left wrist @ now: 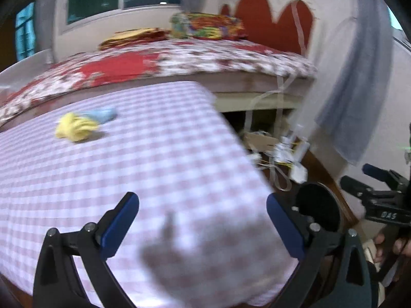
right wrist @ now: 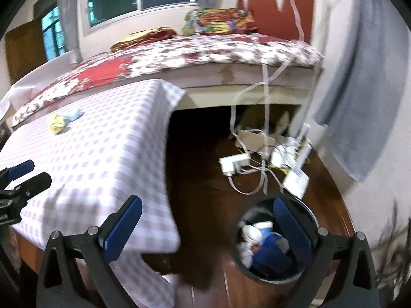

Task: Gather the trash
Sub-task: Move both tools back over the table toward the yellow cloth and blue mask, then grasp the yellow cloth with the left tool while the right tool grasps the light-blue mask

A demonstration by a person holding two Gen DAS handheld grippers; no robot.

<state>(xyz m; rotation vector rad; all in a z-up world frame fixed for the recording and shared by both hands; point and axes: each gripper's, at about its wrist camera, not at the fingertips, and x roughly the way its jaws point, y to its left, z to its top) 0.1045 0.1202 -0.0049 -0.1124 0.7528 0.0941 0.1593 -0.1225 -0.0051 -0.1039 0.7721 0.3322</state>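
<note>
A crumpled yellow wad (left wrist: 75, 126) and a light blue wad (left wrist: 104, 114) lie together on the checked tablecloth (left wrist: 159, 154), far ahead and to the left of my left gripper (left wrist: 203, 220). That gripper is open and holds nothing. My right gripper (right wrist: 208, 227) is open too, past the table's right corner and over the floor. A round black bin (right wrist: 278, 241) stands on the floor under its right finger, with white and blue trash inside. The same wads, yellow (right wrist: 57, 125) and blue (right wrist: 74, 115), show small in the right wrist view. The right gripper (left wrist: 359, 184) appears at the right edge of the left wrist view.
A bed with a red floral cover (right wrist: 179, 51) runs behind the table. White power bricks and tangled cables (right wrist: 259, 161) lie on the dark wooden floor beside a cardboard box (right wrist: 253, 138). A grey curtain (right wrist: 359, 89) hangs at the right. The bin (left wrist: 318, 210) stands close to the table's corner.
</note>
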